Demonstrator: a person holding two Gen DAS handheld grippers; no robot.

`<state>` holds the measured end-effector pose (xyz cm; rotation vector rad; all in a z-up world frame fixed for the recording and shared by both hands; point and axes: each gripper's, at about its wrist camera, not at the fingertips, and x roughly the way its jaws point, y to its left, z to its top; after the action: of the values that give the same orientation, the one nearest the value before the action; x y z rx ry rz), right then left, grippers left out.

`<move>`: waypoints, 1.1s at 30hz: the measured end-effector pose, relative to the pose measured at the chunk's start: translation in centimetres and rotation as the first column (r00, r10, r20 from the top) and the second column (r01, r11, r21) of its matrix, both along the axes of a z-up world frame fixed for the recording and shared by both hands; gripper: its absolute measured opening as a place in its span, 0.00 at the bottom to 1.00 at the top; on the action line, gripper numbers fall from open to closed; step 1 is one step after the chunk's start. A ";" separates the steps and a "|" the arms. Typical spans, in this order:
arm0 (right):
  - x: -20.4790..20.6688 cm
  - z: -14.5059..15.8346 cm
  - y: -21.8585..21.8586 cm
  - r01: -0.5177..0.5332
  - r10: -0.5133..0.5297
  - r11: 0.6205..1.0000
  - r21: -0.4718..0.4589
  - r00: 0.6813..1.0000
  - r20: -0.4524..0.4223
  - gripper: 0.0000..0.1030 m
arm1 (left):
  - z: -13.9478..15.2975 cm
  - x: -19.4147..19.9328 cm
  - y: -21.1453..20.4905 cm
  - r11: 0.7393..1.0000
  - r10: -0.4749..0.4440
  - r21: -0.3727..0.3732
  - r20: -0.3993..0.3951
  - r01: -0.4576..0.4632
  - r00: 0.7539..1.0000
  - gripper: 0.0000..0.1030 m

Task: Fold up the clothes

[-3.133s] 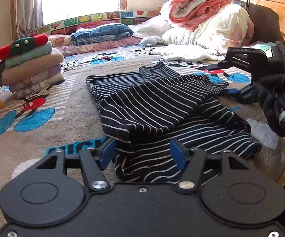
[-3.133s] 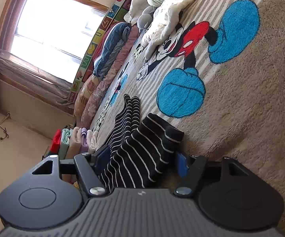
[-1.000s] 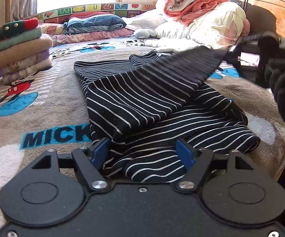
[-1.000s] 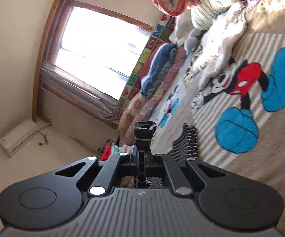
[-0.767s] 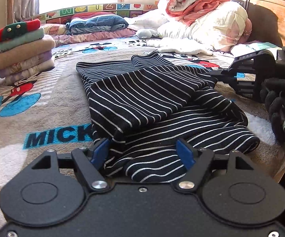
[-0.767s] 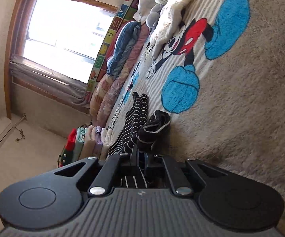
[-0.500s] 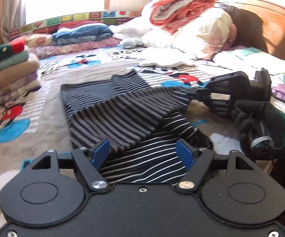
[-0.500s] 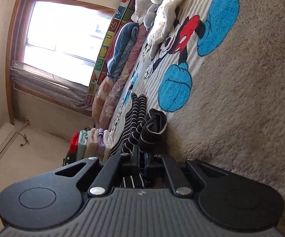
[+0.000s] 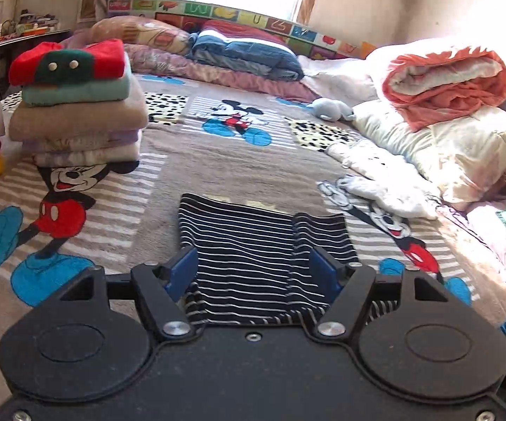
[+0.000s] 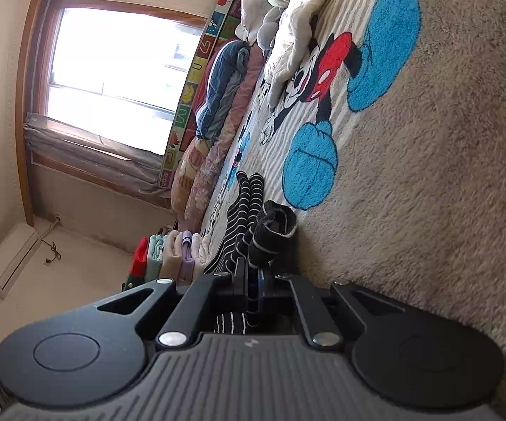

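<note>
Half a second back my left gripper (image 9: 256, 273) looked across the striped garment (image 9: 253, 245) at the other tool; now it looks down the bed from higher up, and that tool has left its view. Its blue pads (image 9: 182, 273) stand apart and are closing, the fabric seen between them but not pinched. My right gripper (image 10: 253, 287) is clenched on a bunched edge of the same garment, which lies on the bed blanket (image 9: 225, 165). No containers show. The garment is thin dark knit with fine white stripes, folded into a flat panel. The blanket is plush tan fleece printed with cartoon mice. At far left stands a stack of folded clothes (image 9: 77, 105), soft and blocky. At right, a rolled coral quilt (image 9: 446, 80) sits on a cream duvet (image 9: 446, 147). Nothing stands between my tools and the garment.
</note>
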<state>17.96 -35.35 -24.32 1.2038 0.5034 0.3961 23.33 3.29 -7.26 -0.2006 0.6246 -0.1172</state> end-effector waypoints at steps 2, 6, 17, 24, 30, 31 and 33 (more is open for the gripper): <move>0.0 0.4 -0.1 -0.004 0.004 1.000 -0.003 1.000 0.028 0.09 | -1.8 4.0 2.0 0.999 0.040 -0.033 -0.094 -0.043 0.995 0.60; 0.3 0.9 -0.7 -0.018 0.019 1.000 -0.004 0.998 0.060 0.09 | -5.6 9.7 4.6 0.993 0.086 -0.058 -0.206 -0.100 0.975 0.56; 0.7 0.3 -1.0 -0.035 0.032 0.999 0.035 0.996 0.080 0.07 | -8.0 16.4 3.8 0.996 0.074 -0.026 -0.273 -0.085 0.959 0.04; 0.2 1.1 -1.5 -0.056 0.046 0.997 0.060 0.987 0.155 0.07 | -5.7 15.4 0.4 0.996 0.035 0.082 -0.205 -0.018 0.978 0.04; -0.3 1.8 -2.0 -0.060 0.041 0.995 0.084 0.977 0.210 0.06 | -5.1 15.6 -2.9 0.988 0.012 0.155 -0.206 0.020 0.978 0.04; -0.4 1.8 -2.1 -0.058 0.038 0.994 0.089 0.976 0.214 0.06 | -5.3 15.9 -3.6 0.984 0.017 0.179 -0.210 0.022 0.977 0.04; -0.5 1.8 -2.4 -0.054 0.031 0.993 0.101 0.975 0.219 0.06 | -5.9 16.4 -4.5 0.979 0.017 0.203 -0.231 0.031 0.973 0.04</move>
<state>17.50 -37.79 -22.53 1.2363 0.3229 0.5899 39.72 -1.21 -13.12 -0.0113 0.8651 -0.0352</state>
